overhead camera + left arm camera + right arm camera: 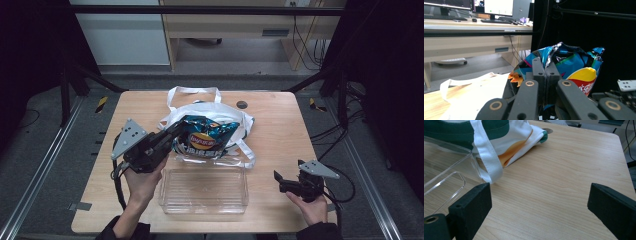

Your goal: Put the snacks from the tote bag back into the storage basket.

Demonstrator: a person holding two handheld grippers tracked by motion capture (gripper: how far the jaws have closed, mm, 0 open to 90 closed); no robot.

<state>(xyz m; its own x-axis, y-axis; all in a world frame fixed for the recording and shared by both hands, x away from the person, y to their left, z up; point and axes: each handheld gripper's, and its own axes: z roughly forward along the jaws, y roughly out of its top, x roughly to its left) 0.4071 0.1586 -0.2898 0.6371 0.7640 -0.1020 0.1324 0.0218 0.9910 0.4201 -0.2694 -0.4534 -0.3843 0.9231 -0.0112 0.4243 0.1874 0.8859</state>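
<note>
A blue crisp packet (205, 136) with a yellow and red logo hangs over a white tote bag (239, 120) in the middle of the table. My left gripper (176, 129) is shut on the packet's crinkled top edge. In the left gripper view the packet (576, 63) rises past the closed jaws, and my left gripper (545, 72) pinches its foil. A clear plastic bin (204, 190) stands empty at the table's front. My right gripper (278, 181) rests open near the front right corner, its jaws wide apart over bare wood (541, 202).
The tote's white straps (194, 91) trail toward the far edge, and one strap (486, 152) lies beside the bin's corner (454, 170). A small dark round cap (242, 104) sits in the tabletop behind the tote. A wooden desk (235, 25) stands beyond the table.
</note>
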